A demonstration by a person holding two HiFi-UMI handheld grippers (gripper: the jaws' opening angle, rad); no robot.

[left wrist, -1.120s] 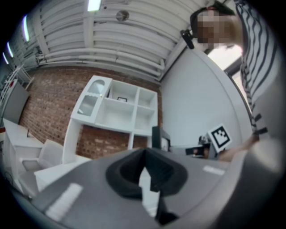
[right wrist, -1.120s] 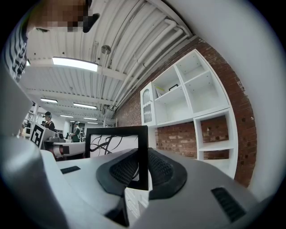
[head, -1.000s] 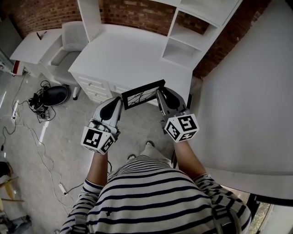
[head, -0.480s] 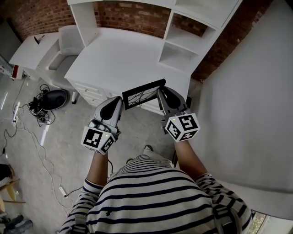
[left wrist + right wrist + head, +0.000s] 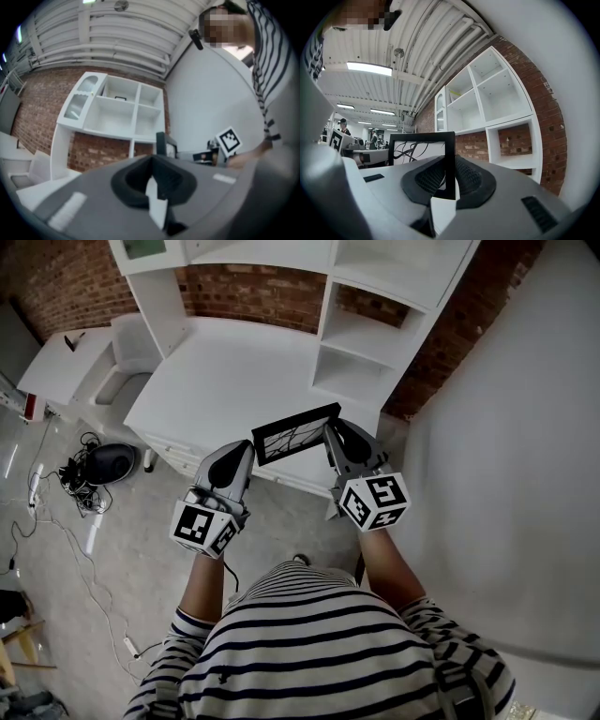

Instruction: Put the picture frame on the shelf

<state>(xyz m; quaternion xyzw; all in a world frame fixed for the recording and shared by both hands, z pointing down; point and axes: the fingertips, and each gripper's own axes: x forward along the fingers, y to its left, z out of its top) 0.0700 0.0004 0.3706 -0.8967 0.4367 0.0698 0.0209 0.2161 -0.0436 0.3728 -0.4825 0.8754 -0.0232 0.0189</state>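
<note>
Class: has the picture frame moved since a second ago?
Yes. The picture frame has advanced toward the shelf, now over the front edge of the desk.

Both forearms reach forward, left gripper [image 5: 247,448] and right gripper [image 5: 330,429] side by side, jaws clamped on the picture frame [image 5: 295,433].

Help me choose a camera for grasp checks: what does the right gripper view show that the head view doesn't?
Only the right gripper view shows the fingers of the right gripper shut on an edge of the picture frame, plus ceiling lights and distant people. Only the head view shows the left gripper gripping the frame's other end, the desk, floor cables and the person's striped shirt. Both show the frame, the right gripper and the white shelf.
</note>
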